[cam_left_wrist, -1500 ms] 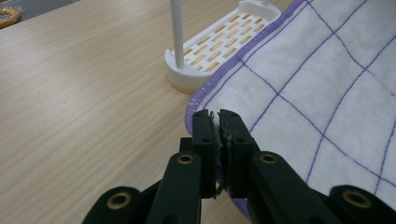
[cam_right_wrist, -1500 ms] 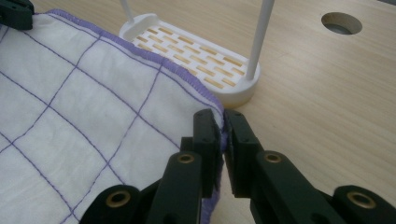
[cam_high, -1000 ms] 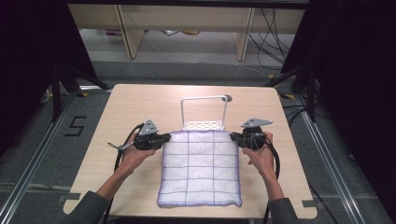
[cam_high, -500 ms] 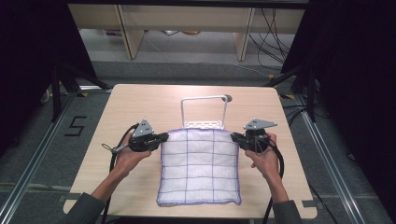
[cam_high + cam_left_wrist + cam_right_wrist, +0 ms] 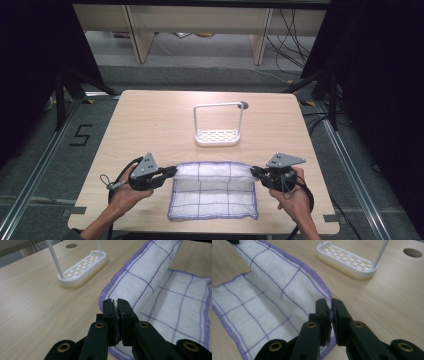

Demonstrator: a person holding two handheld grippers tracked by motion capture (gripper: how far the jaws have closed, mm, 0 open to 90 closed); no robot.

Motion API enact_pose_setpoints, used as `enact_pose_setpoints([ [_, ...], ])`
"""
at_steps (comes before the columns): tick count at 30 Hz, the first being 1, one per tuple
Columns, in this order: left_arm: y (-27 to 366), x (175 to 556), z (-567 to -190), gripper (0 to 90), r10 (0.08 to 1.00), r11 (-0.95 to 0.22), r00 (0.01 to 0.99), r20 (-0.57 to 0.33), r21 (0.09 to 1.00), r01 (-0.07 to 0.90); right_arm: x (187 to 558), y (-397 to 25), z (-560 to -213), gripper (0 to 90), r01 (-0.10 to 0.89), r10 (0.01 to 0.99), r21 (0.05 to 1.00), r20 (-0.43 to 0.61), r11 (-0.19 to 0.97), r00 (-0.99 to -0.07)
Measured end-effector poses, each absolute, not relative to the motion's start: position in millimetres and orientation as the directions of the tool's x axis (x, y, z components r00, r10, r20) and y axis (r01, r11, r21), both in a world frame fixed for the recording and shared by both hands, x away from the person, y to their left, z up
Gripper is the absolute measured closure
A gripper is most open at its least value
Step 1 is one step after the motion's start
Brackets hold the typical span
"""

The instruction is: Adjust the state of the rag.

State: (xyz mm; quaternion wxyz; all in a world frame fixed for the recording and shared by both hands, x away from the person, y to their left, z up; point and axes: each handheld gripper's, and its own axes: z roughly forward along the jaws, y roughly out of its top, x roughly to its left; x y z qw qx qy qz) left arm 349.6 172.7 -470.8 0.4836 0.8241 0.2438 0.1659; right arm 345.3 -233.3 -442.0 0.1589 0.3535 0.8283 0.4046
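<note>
A white cloth with purple grid lines and purple hem (image 5: 212,190) lies near the table's front edge, its far edge lifted and folding back toward the person. My left gripper (image 5: 172,171) is shut on the cloth's far left corner (image 5: 117,305). On the other side my right gripper (image 5: 253,171) is shut on the far right corner (image 5: 331,310). The raised band of cloth (image 5: 147,277) stretches between the two grippers above the flat lower layer (image 5: 249,310).
A white rack with an arched handle and slotted base (image 5: 218,125) stands just beyond the cloth, mid-table. A round hole (image 5: 244,105) sits in the tabletop behind it. Bare wood spreads left and right of the rack. Shelving and cables lie beyond the table.
Both grippers have pulled the cloth's far edge toward the person, lifting it off the rack's base and folding it over the near half. The cloth now covers less of the table.
</note>
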Motion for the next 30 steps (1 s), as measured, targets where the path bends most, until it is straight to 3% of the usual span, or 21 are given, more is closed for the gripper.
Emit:
enact_pose_setpoints([
  [21,165.8,308.6,-509.4,84.2,0.439,-0.546,0.898,0.032,0.803,0.238,298.4,-239.3,-482.9,83.4,0.493,0.675,0.724,0.052,0.482,-0.736],
  [30,171.7,296.2,-513.6,80.8,0.426,-0.554,0.905,0.003,0.792,0.258,279.3,-241.1,-490.4,77.6,0.513,0.683,0.716,0.07,0.473,-0.727],
])
